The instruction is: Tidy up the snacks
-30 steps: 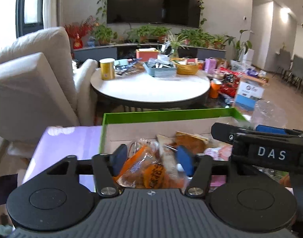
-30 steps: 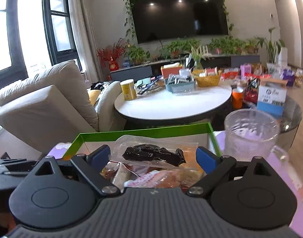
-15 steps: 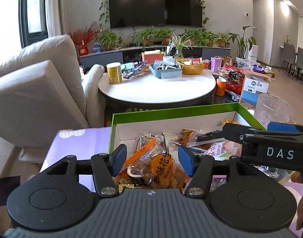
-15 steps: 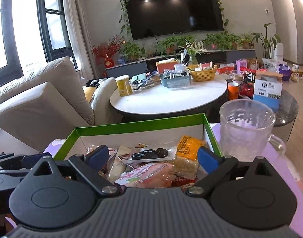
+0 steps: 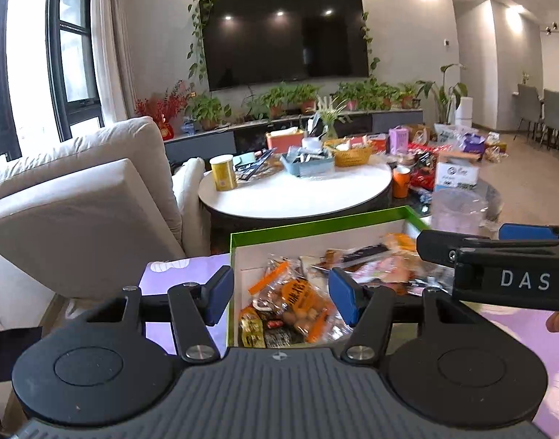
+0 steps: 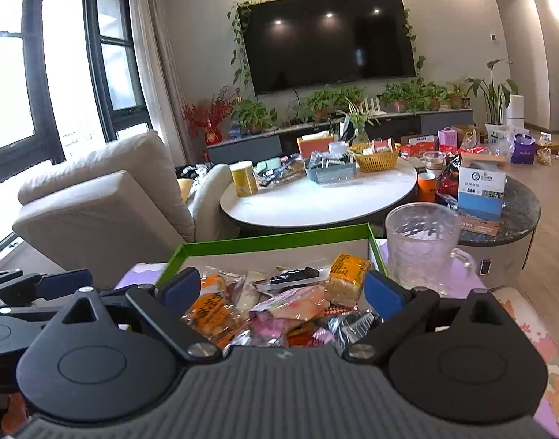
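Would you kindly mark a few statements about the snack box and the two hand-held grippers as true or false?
1. The green-rimmed box holds many snack packets. True.
2. The clear glass mug stands inside the box. False: it stands outside, at the box's right.
3. The left hand-held gripper is clamped on an orange packet. False: its jaws are open, nothing between them.
4. The right hand-held gripper holds nothing. True.
5. A yellow canister stands on the round white table. True.

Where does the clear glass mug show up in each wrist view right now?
Left wrist: the clear glass mug sits at right of centre, blurred, beyond the right corner of the green-rimmed box.
Right wrist: mug right of centre, beside the box's right wall.
Shared landmark: the yellow can on the round table.
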Motion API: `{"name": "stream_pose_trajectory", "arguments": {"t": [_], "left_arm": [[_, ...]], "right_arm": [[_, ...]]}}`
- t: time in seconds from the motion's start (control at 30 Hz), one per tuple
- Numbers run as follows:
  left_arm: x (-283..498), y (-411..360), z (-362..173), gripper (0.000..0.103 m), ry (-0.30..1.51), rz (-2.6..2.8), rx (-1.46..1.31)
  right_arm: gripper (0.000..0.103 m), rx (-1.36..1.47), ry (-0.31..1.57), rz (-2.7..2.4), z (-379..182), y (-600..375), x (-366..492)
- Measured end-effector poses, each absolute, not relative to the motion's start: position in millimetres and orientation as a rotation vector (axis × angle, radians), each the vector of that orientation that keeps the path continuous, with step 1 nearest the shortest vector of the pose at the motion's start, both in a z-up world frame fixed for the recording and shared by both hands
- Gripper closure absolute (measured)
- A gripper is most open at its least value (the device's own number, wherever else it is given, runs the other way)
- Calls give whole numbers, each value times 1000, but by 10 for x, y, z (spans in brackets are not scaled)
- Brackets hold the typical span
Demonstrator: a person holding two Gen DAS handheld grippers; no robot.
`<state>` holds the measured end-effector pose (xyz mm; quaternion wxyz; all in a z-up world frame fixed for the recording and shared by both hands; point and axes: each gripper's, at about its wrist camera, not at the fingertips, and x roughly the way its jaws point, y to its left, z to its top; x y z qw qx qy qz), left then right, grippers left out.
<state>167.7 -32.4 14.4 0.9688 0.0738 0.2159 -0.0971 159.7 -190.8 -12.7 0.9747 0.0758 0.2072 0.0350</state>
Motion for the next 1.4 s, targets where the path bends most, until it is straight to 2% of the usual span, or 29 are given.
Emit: {"name": "stream_pose_trajectory", "arguments": {"t": [0.27, 0.57, 0.9, 1.4], "left_arm": [[883, -276, 333, 48, 381, -213, 103], [312, -164, 204, 48, 413, -200, 54], [19, -12, 41, 48, 430, -156, 51], [-13, 66, -65, 48, 461, -138, 48]], "right_arm": [[51, 103, 369, 68, 20, -1933, 846], [51, 112, 350, 113, -13, -1891, 271], [52, 77, 334, 151, -75, -1811, 30], [52, 68, 366, 162, -238, -1713, -68]]}}
